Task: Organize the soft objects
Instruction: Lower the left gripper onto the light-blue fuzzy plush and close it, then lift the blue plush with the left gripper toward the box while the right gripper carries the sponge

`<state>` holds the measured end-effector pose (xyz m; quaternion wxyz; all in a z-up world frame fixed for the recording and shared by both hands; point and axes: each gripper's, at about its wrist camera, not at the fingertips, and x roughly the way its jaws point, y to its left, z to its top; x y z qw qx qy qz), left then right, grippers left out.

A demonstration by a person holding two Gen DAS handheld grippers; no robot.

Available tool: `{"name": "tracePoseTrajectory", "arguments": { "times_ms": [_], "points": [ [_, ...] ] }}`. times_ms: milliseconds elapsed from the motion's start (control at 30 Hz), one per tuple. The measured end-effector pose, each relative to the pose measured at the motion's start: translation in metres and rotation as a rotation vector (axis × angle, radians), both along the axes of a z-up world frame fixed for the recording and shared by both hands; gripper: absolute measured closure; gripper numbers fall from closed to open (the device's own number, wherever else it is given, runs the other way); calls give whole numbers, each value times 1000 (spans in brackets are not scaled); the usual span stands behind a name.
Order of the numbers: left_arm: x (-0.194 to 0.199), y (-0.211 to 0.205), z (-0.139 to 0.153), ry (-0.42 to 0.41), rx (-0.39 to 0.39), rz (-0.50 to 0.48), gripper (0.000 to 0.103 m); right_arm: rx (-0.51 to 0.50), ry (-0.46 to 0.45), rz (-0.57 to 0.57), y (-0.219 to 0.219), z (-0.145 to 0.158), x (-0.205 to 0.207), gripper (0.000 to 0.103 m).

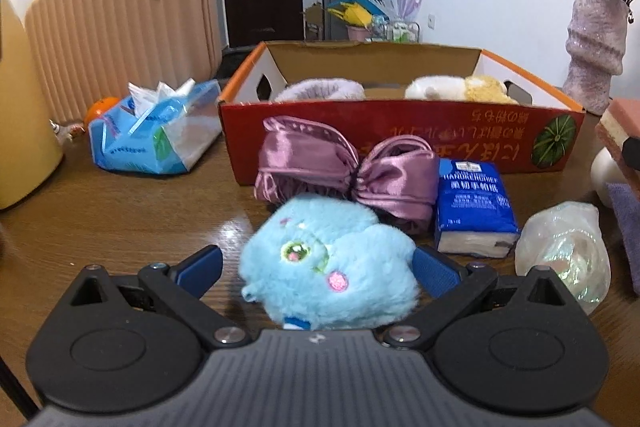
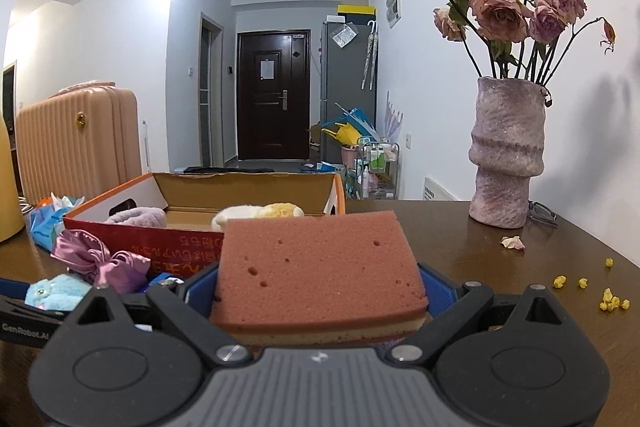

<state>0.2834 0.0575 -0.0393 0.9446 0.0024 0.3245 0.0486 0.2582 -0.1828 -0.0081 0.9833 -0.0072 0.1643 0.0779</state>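
We have the left gripper [image 1: 316, 263] spread around the blue plush [image 1: 328, 263], low centre of frame, not yet squeezing. Our right gripper [image 2: 320, 287] pinches the pink sponge [image 2: 316, 267], lifted toward the cardboard box [image 2: 248, 187] mid-frame, probably for dropping in.

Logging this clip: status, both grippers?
Left gripper open around blue plush. Right gripper shut on pink sponge. Purple bow fronts box.
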Motion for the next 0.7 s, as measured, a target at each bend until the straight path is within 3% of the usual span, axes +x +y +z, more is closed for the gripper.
{"name": "tracePoseTrajectory", "arguments": {
  "times_ms": [233,400,700],
  "points": [
    [0,0,-3,8,1,2,0,-18,-16,2,3,0,-3,5],
    [2,3,-3,14,-18,-12,20,-42,-33,7,6,0,-6,5],
    [1,7,0,-10,-21,16,23,-52,-48,-1,9,1,-9,5]
  ]
}}
